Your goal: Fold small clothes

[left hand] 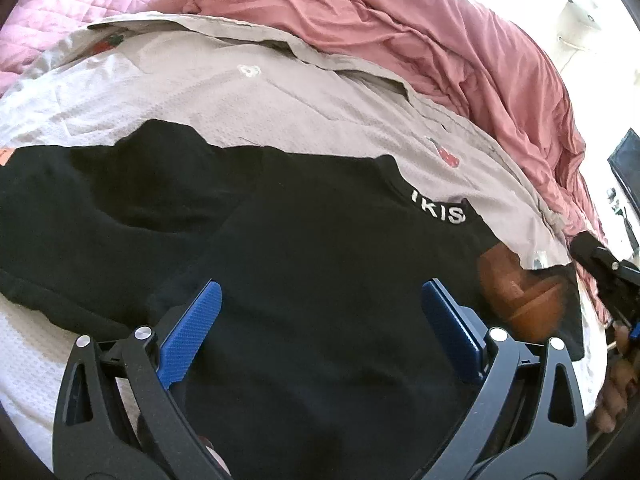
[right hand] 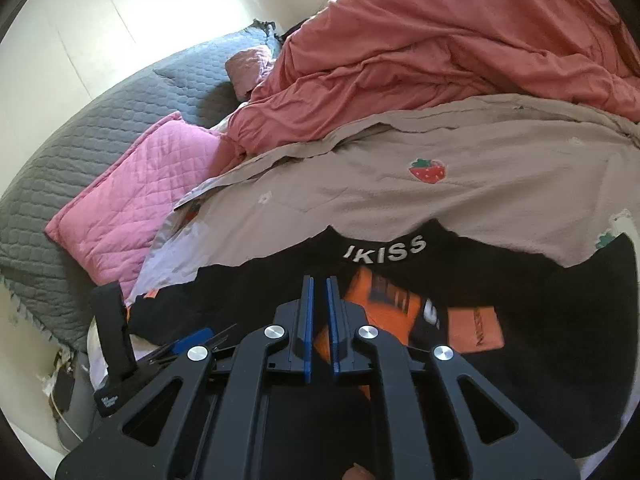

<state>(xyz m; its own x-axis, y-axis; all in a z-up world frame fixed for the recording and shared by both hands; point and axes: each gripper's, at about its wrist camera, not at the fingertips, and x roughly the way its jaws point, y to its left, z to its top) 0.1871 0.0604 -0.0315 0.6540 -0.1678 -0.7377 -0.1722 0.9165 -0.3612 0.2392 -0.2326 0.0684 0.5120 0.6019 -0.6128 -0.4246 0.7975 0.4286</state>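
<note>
Left wrist: black shirt (left hand: 312,248) lies under spread left jaws; right jaws nearly pressed together above it, empty.

The shirt (left hand: 312,240) is matt black cloth, the sheet (right hand: 480,200) finely textured beige cloth, the pillow (right hand: 132,200) quilted pink cloth, and the pads (left hand: 192,328) ribbed blue plastic.

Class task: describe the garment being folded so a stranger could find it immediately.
Start at the heaped salmon-pink duvet; in front lies a beige strawberry-print sheet. On it, nearest the cameras, is the black T-shirt, the only dark garment, with white "IKISS" lettering and orange patches.
</note>
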